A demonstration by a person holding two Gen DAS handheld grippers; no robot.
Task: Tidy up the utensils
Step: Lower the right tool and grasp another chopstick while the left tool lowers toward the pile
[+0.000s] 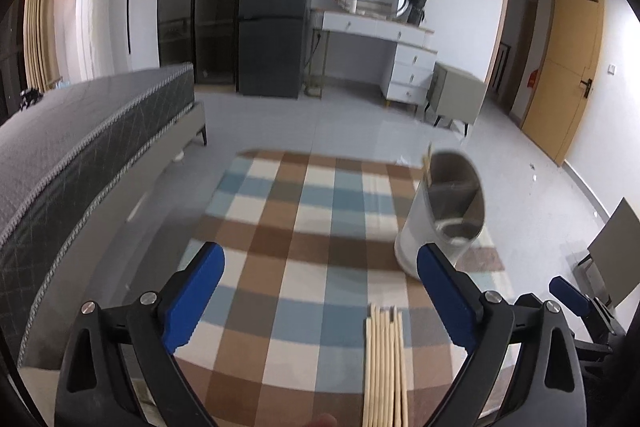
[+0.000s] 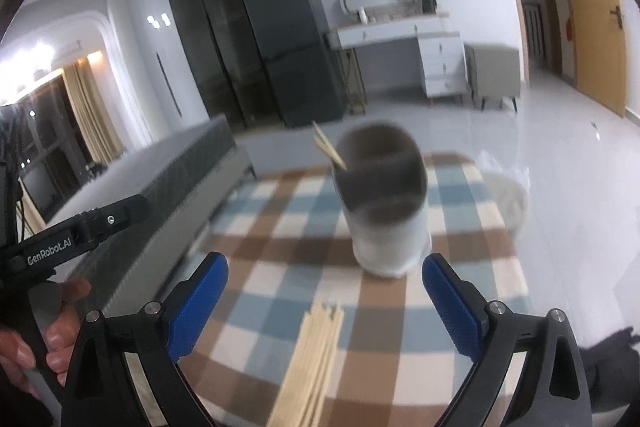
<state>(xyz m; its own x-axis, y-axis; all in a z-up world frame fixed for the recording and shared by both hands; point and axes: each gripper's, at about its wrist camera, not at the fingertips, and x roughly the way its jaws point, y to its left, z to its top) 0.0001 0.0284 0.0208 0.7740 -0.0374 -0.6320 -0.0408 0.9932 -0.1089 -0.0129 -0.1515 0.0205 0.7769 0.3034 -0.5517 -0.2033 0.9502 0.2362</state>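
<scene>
The holder (image 2: 384, 203), a white cylinder with a grey divided inside, stands upright on the checked cloth (image 1: 312, 227) and serves as the landmark. A few chopsticks (image 2: 330, 149) lean out of its left compartment, tips above the rim. On the near side of the holder, well short of its base, a bundle of pale chopsticks (image 2: 316, 359) lies flat on the cloth, ends pointing roughly toward the holder. The right gripper (image 2: 324, 291) hovers in front of the holder with its blue pads spread wide; the bundle lies below the gap between them, touched by neither pad. The left gripper (image 1: 320, 287) sits to the left of the holder, also spread wide and gripping nothing; in its view the same bundle (image 1: 386, 363) lies near its right pad, and the holder (image 1: 440, 215) stands just beyond that pad. A hand (image 2: 36, 339) grips the left gripper's handle, far left of the holder. Both views are blurred.
</scene>
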